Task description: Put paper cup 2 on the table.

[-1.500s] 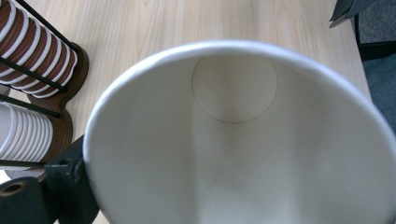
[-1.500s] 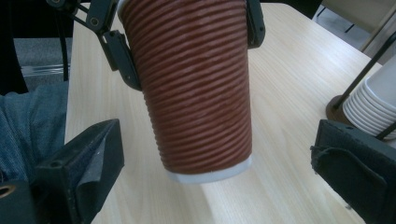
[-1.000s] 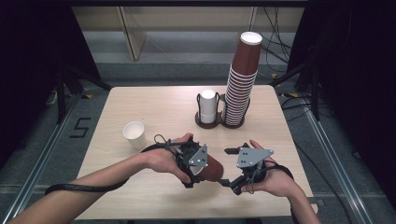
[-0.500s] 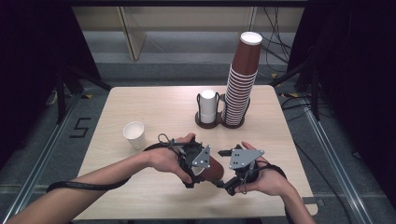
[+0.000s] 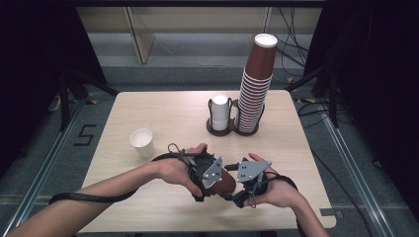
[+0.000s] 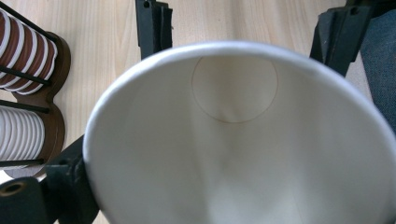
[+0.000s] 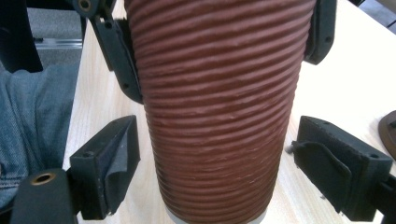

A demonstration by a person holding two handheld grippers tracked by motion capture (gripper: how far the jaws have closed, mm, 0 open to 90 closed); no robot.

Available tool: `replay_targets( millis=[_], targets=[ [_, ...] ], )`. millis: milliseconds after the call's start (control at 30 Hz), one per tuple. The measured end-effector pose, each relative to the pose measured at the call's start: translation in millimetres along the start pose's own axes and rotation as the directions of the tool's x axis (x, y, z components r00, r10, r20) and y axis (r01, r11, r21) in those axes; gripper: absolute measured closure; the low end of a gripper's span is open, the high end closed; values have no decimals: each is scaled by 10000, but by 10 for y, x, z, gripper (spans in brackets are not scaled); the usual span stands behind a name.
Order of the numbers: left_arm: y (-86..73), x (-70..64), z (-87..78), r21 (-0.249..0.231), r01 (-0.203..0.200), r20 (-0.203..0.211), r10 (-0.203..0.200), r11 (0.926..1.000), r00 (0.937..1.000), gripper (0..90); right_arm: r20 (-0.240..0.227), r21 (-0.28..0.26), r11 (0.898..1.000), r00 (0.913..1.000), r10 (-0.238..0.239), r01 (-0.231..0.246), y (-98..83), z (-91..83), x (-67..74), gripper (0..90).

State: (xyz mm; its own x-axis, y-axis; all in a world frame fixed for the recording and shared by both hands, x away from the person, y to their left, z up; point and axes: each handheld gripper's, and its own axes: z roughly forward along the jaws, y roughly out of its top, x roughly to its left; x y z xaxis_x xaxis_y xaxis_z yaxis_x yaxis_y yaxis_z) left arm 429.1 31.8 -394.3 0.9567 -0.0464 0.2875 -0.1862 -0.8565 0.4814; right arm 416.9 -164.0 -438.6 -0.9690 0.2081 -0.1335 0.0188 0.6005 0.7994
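the brown ribbed cup (image 5: 225, 181) lies sideways above the surface (image 5: 163, 111), clamped in the left tongs (image 5: 210, 174), while the right tongs (image 5: 245, 174), just closing, flank its base without touching.

A light wooden table (image 5: 163, 108) stands on a grey floor. Near the back of the table is a dark cup holder (image 5: 232, 129) with two spots. One spot has a short stack of white cups (image 5: 220, 112). The other has a tall stack of brown cups (image 5: 255, 88) with a white rim on top. One white cup (image 5: 142, 142) stands alone on the left side of the table. Two arms come in from the bottom. The left gripper (image 5: 207, 174) holds a brown cup (image 5: 225, 183) lying on its side. The right gripper (image 5: 245, 178) is just beside that cup, and its jaws have just been closing. Black cables trail from both grippers.
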Motion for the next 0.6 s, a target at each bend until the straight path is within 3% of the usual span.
replay_targets(
  millis=[67, 200, 233, 333, 367, 433, 533, 600],
  targets=[
    [11, 1, -6, 0, -91, 2, 91, 10000, 10000, 65, 6, 60, 9997, 9997, 256, -256, -8, 3, 15, 150],
    [26, -11, -3, -147, 3, 4, -3, 9999, 10000, 65, -37, 67, 10000, 10000, 38, -38, -4, 30, 6, 151],
    [33, -6, -8, -14, -175, 37, 175, 9998, 9998, 65, -47, 103, 9999, 10000, 86, -86, 0, 41, 14, 150],
    [42, -17, 2, -23, -183, 76, 183, 9998, 9998, 65, -78, 134, 9999, 10000, -52, 53, 0, 72, 22, 151],
    [44, -20, 4, -29, -197, 91, 197, 9998, 9998, 65, -68, 239, 9991, 9994, 346, -344, -5, 72, 47, 151],
    [49, -25, 3, -17, -258, 110, 258, 9997, 9996, 65, -90, 133, 9999, 10000, -32, 33, -4, 97, 29, 153],
    [52, -32, 0, -47, -252, 129, 253, 9997, 9996, 65, -86, 224, 9992, 9994, 336, -334, -7, 96, 58, 158],
    [52, -41, 0, -63, -251, 139, 252, 9997, 9996, 65, -2, 69, 9998, 9998, -203, 203, 2, 99, 32, 163]
  ],
)
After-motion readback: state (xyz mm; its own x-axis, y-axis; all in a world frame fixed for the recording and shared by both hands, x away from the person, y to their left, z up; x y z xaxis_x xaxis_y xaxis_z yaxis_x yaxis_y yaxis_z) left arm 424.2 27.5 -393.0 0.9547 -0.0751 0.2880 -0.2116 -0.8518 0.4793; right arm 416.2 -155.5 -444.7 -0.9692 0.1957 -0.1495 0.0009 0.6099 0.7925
